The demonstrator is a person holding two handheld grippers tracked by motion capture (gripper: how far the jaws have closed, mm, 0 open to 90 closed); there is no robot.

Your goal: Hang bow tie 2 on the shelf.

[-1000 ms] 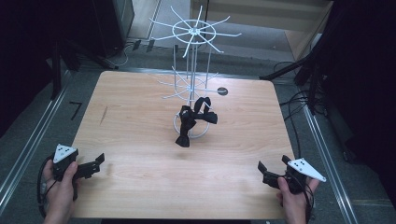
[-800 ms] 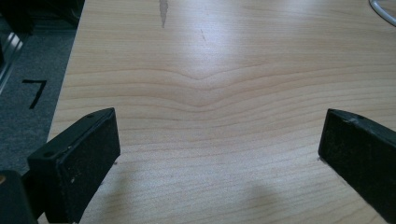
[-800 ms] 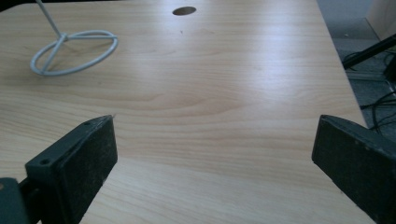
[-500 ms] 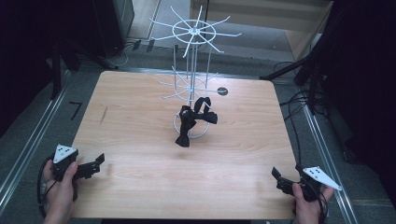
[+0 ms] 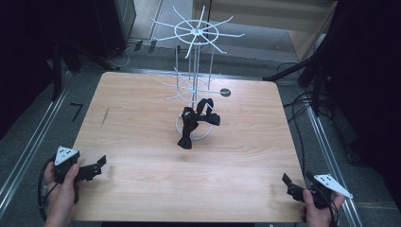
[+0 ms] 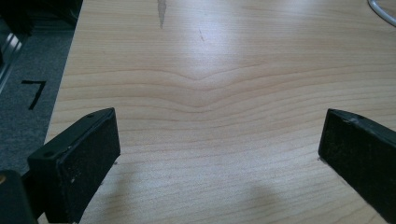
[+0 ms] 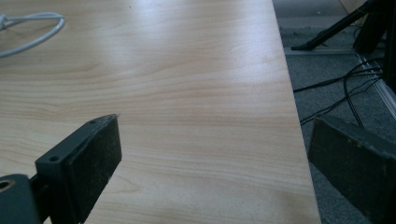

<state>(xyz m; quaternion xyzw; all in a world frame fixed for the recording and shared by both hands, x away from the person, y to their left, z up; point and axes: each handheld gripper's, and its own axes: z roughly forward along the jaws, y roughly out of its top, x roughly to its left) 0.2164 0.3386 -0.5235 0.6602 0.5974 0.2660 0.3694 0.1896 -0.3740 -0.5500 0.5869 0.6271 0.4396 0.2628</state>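
Observation:
A white wire display rack (image 5: 195,61) stands at the middle-back of the wooden table (image 5: 142,118). Black bow ties (image 5: 195,122) lie bunched at its base ring. My left gripper (image 5: 96,166) rests near the front left corner, held by a hand, jaws wide apart. In the left gripper view the left gripper (image 6: 219,130) is open over bare wood. My right gripper (image 5: 297,183) sits at the front right corner. In the right gripper view the right gripper (image 7: 212,137) is open, with one jaw past the table's right edge.
A small dark round disc (image 5: 225,92) lies on the table right of the rack. The rack's base ring (image 7: 32,28) curves in at far left of the right gripper view. Cables (image 7: 345,88) and stand legs lie on the grey floor to the right. A black tape mark (image 6: 32,91) is on the floor to the left.
My right gripper has drawn back toward the front right corner, outward and nearer the person. The left gripper and the bow ties have stayed put.

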